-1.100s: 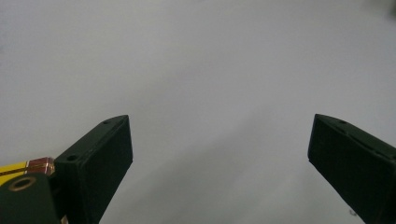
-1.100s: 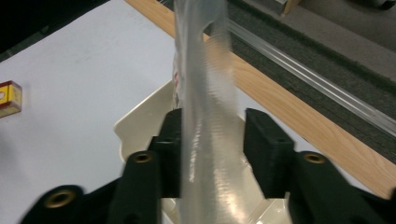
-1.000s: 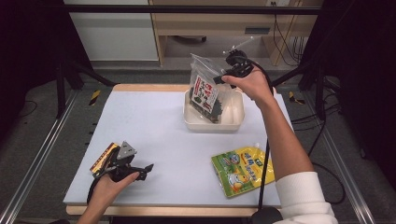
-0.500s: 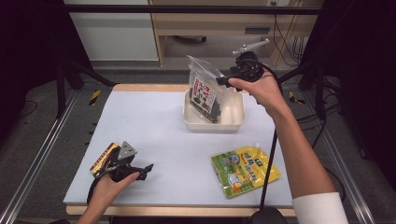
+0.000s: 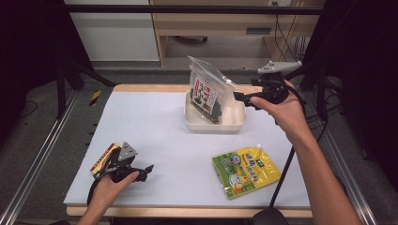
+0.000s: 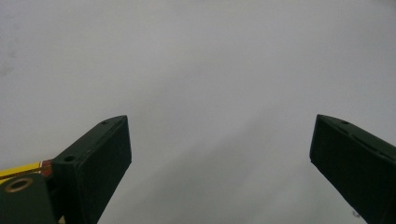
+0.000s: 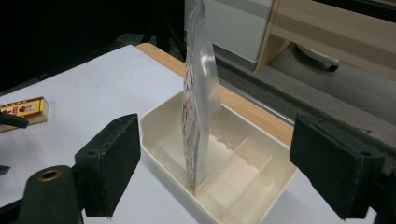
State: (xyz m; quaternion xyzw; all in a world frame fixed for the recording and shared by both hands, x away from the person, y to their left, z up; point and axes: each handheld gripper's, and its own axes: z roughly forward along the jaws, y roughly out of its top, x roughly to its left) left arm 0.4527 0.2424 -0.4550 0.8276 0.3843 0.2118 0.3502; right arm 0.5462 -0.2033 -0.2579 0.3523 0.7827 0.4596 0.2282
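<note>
White table carries everything. Cream tray sits toward its far edge w/ a clear snack bag standing upright in its left compartment; red-and-white label, writing too small to read. Yellow-green pouch w/ a cartoon duck lies flat near the front right, text unreadable. Right gripper hangs just right of the bag, jaws just been opening, now wide w/ nothing between. Left gripper rests at front left, jaws wide & empty, beside a yellow box.
</note>
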